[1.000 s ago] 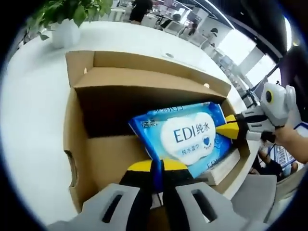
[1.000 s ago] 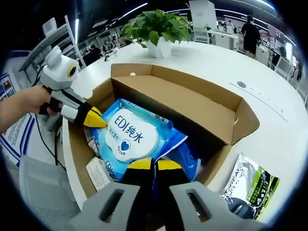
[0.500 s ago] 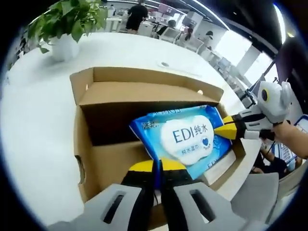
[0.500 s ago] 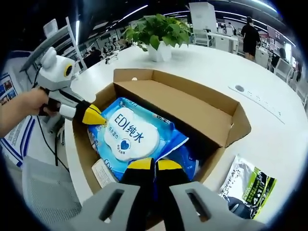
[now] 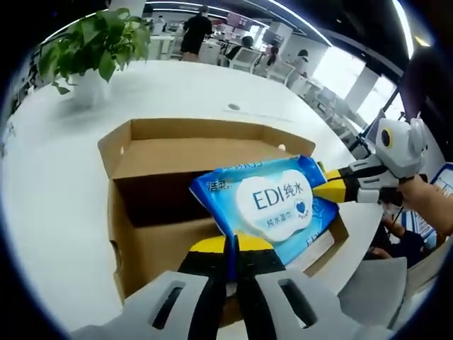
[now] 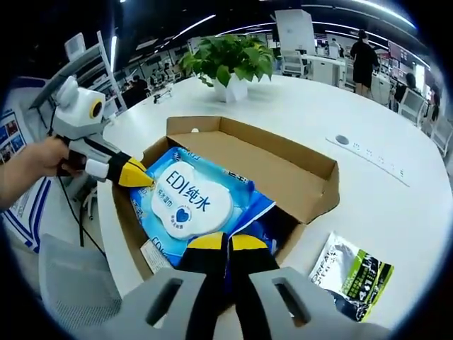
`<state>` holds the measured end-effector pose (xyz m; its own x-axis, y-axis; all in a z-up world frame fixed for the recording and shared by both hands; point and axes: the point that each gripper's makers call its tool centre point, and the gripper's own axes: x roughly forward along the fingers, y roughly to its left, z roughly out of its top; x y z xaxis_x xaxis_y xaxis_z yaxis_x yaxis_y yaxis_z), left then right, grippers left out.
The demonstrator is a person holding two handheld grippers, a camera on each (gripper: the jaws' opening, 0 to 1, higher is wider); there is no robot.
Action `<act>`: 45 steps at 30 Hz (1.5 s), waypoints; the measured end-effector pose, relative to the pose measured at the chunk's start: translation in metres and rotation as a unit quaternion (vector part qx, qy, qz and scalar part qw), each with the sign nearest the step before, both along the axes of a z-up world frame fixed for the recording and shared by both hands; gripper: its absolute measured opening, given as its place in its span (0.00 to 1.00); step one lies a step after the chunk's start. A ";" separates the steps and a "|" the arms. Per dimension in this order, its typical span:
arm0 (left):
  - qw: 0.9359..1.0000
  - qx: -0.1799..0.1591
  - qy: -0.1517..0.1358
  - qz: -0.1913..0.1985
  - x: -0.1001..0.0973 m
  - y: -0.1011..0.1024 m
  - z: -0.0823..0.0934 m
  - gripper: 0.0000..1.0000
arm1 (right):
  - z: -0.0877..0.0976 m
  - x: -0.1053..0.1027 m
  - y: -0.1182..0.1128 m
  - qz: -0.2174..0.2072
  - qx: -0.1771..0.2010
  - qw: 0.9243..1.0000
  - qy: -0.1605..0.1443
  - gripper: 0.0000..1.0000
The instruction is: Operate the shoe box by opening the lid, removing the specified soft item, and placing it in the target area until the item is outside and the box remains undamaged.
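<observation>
A: Where is your pack of wipes (image 5: 272, 205) right now?

B: You have it between your two tools, over the open cardboard box (image 5: 152, 241). In the left gripper view it sits just above the box's front half, its white label face up, slanting from 7 o'clock up to 2 o'clock.

A: And your left tool (image 5: 231, 246)?

B: Its yellow-tipped jaws are pressed together on the pack's near corner, at 6 o'clock in the left gripper view. In the right gripper view your left tool (image 6: 141, 180) comes in from 9 o'clock, your hand (image 6: 32, 166) behind it, its tip on the pack's (image 6: 195, 205) far edge.

A: Your right tool (image 6: 226, 244)?

B: Closed as well, pinching the blue edge of the pack at 6 o'clock in the right gripper view. From the left gripper view your right tool (image 5: 327, 191) reaches in from 3 o'clock and meets the pack's other end.

A: What about the box (image 6: 290, 170) itself?

B: It stands on the white tabletop (image 6: 396, 212) with its lid folded back on the far side. More blue packaging lies inside under the lifted pack.

A: Anything else near you?

B: A potted plant (image 6: 230, 60) stands at 12 o'clock beyond the box in the right gripper view. A silver and green pouch (image 6: 350, 273) lies flat on the tabletop at 4 o'clock, apart from the box.
</observation>
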<state>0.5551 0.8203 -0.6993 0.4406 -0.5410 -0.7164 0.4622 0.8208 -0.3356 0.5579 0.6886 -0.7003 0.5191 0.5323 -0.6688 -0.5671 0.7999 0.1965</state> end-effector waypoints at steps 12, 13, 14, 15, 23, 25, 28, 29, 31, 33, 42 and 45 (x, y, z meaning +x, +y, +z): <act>1.000 -0.009 -0.020 -0.018 0.002 -0.032 0.021 0.00 | 0.020 0.000 -0.033 -0.026 0.007 1.000 -0.011 0.00; 1.000 -0.010 -0.021 -0.020 0.002 -0.035 0.022 0.00 | 0.021 0.000 -0.036 -0.028 0.006 1.000 -0.012 0.00; 0.999 -0.011 -0.022 -0.022 0.002 -0.040 0.024 0.00 | 0.022 0.000 -0.041 -0.031 0.006 0.999 -0.012 0.00; 0.999 -0.011 -0.024 -0.023 0.002 -0.042 0.025 0.00 | 0.023 0.000 -0.044 -0.033 0.005 0.999 -0.013 0.00; 0.999 -0.021 -0.025 -0.038 0.007 -0.067 0.028 0.00 | 0.029 -0.004 -0.071 -0.052 0.002 0.999 -0.014 0.00; 0.999 -0.023 -0.024 -0.043 0.007 -0.076 0.028 0.00 | 0.030 -0.005 -0.082 -0.059 -0.001 0.998 -0.014 0.00; 0.998 -0.024 -0.026 -0.051 0.006 -0.088 0.030 0.00 | 0.030 -0.006 -0.091 -0.066 -0.004 0.998 -0.014 0.00; 0.998 -0.024 -0.027 -0.053 0.007 -0.091 0.030 0.00 | 0.030 -0.006 -0.094 -0.068 -0.004 0.998 -0.013 0.00; 0.998 -0.025 -0.027 -0.057 0.007 -0.098 0.030 0.00 | 0.031 -0.007 -0.101 -0.073 -0.006 0.997 -0.013 0.00; 0.997 -0.026 -0.027 -0.060 0.008 -0.105 0.031 0.00 | 0.031 -0.008 -0.109 -0.078 -0.008 0.997 -0.013 0.00; 0.996 -0.030 -0.029 -0.081 0.006 -0.138 0.032 0.00 | 0.030 -0.011 -0.141 -0.098 -0.019 0.995 -0.012 0.00; 0.995 -0.032 -0.029 -0.086 0.003 -0.148 0.032 0.00 | 0.030 -0.012 -0.150 -0.104 -0.022 0.994 -0.011 0.00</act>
